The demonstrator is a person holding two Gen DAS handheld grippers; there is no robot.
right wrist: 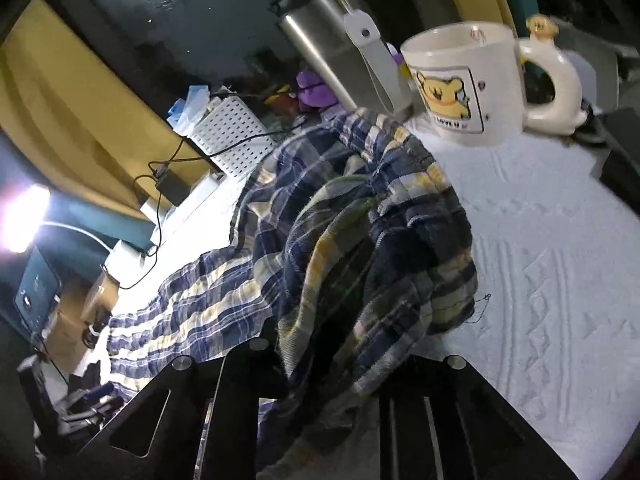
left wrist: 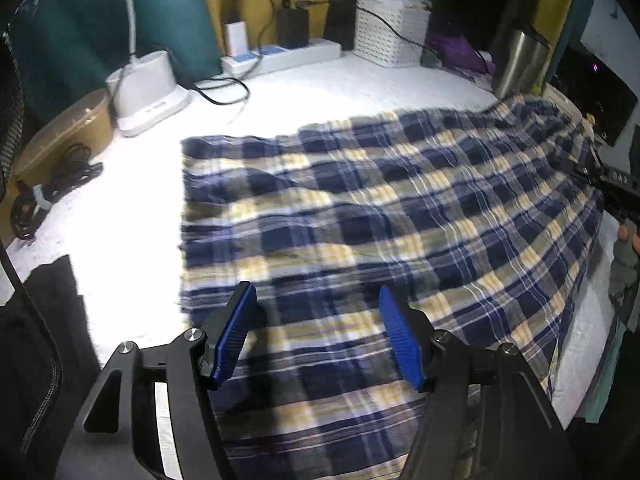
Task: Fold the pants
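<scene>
Lying spread over the white table point(left wrist: 132, 208), the plaid pants point(left wrist: 360, 208) fill the centre and right of the left view. The left tongs point(left wrist: 318, 334) hang above the near edge of the cloth, blue pads point(left wrist: 236, 332) apart, nothing between them. In the right view, the right tongs point(right wrist: 320, 364) are clamped on a bunched fold of the pants. At that frame's top, a steel tumbler point(right wrist: 340, 48) and a bear mug point(right wrist: 460, 80) crowd the cloth's far end. A white basket point(left wrist: 390, 32), a power strip point(left wrist: 280, 56) and a lamp base point(left wrist: 148, 92) line the upper left view.
</scene>
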